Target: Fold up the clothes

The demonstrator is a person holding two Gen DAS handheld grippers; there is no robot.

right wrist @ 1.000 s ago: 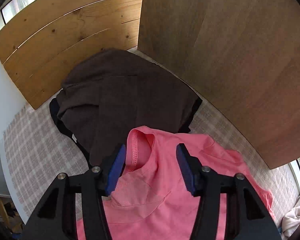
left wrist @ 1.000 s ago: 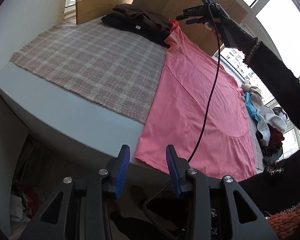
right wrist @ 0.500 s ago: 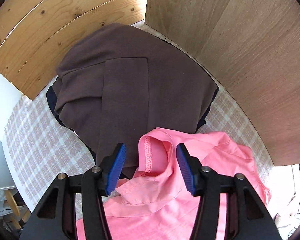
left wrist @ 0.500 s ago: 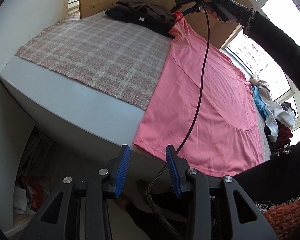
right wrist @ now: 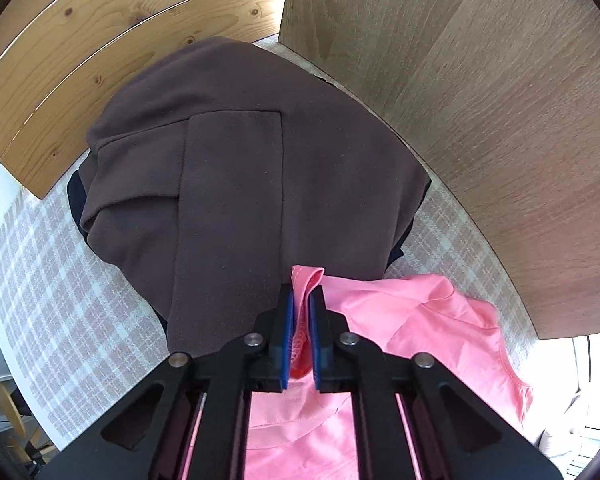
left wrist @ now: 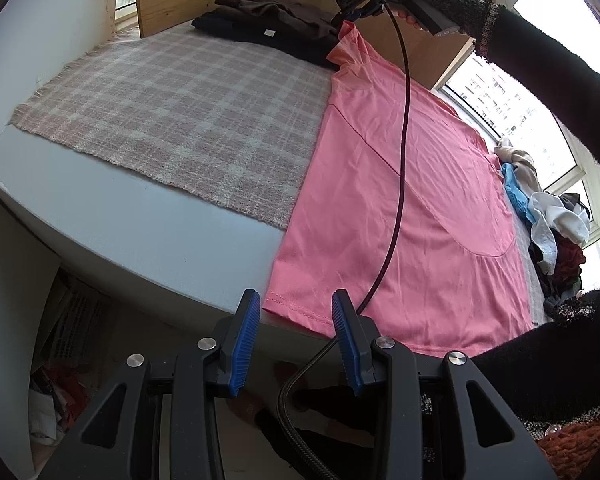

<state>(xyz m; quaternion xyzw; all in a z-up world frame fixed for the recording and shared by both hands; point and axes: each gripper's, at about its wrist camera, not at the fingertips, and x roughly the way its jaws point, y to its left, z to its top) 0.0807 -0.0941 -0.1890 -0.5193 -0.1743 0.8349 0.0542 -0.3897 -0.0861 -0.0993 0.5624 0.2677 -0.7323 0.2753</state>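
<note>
At the top of the left wrist view, a black-sleeved arm reaches the right tongs (right wrist: 300, 320) steeply down, clamped on the neckline of the flat pink cotton T-shirt (left wrist: 412, 184) spread across the grey worktop (left wrist: 140, 232). The left tongs (left wrist: 296, 336) hover part-open and empty at the shirt's hem. Bare checked woven cloth (left wrist: 188, 120) lies left.
</note>
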